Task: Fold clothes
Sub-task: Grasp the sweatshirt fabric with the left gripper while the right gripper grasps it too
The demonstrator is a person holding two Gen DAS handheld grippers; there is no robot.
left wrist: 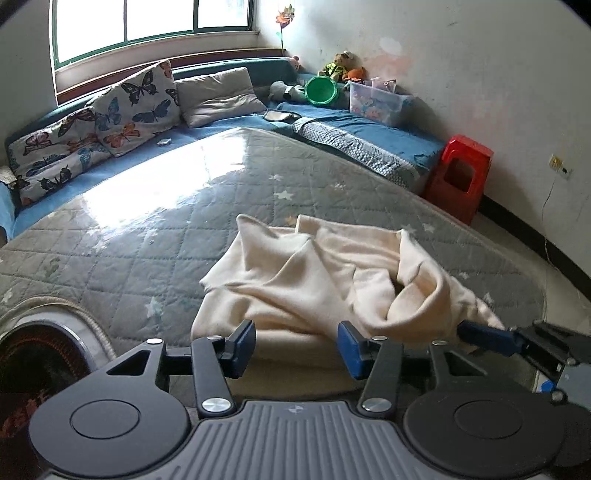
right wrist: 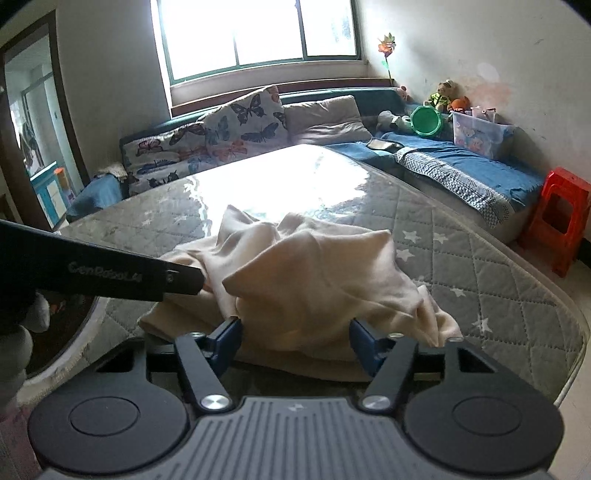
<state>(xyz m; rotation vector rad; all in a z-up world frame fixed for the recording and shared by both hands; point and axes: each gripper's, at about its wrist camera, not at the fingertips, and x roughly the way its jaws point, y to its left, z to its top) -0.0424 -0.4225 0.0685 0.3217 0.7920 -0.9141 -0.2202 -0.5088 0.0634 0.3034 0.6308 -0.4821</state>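
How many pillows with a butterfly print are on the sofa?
2. One butterfly pillow lies flat at the left end of the sofa; the other butterfly pillow leans upright beside the plain grey pillow. None seems hidden.

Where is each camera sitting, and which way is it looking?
Left wrist view: sits on the left claw, looking forward and down over the cream garment on the quilted mattress; the right claw's blue fingertip pokes in at right.
Right wrist view: sits on the right claw, looking down at the same garment; the left claw's black arm crosses at left.
Both share the garment, mattress, butterfly pillows, window and red stool.
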